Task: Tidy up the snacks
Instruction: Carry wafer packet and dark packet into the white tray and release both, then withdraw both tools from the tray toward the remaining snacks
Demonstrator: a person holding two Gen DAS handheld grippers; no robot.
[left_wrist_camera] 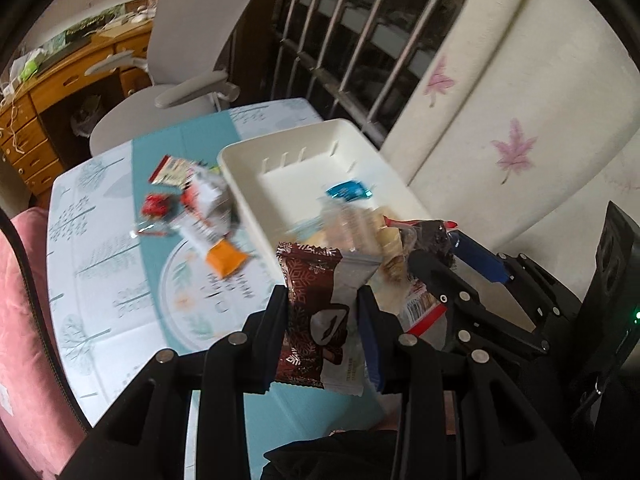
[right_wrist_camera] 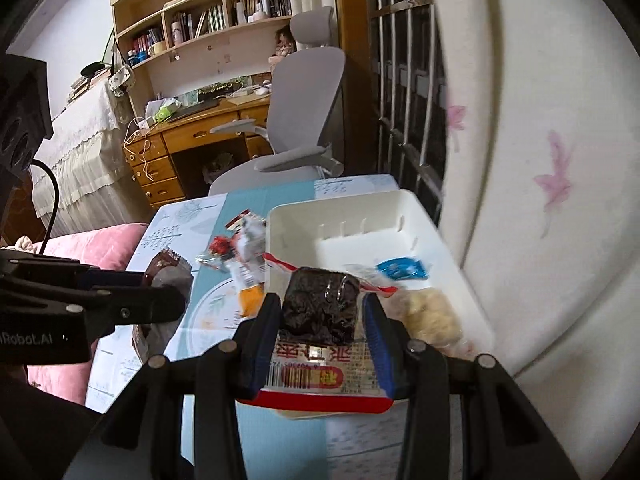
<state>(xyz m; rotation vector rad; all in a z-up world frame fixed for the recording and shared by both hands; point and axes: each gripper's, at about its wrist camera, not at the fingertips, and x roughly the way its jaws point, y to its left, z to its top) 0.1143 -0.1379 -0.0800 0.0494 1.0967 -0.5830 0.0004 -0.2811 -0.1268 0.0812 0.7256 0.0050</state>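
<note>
My left gripper [left_wrist_camera: 323,300] is shut on a brown snack packet with snowflakes [left_wrist_camera: 310,320], held above the table near the white bin [left_wrist_camera: 240,160]. My right gripper [right_wrist_camera: 320,312] is shut on a clear packet of dark snack with a red edge [right_wrist_camera: 320,312], over the bin's near end [right_wrist_camera: 472,312]. The right gripper shows in the left wrist view [left_wrist_camera: 436,256]. The left gripper shows at the left of the right wrist view [right_wrist_camera: 160,296]. A blue packet [left_wrist_camera: 347,191] and a pale snack bag [right_wrist_camera: 430,316] lie in the bin. Loose snacks [left_wrist_camera: 192,200] lie on the table left of the bin.
The table has a white and teal printed cloth [left_wrist_camera: 100,264]. A grey office chair [left_wrist_camera: 192,48] stands behind it, a pink cushion [left_wrist_camera: 24,320] at its left, a window grille [left_wrist_camera: 360,40] and a white curtain [left_wrist_camera: 520,100] at the right.
</note>
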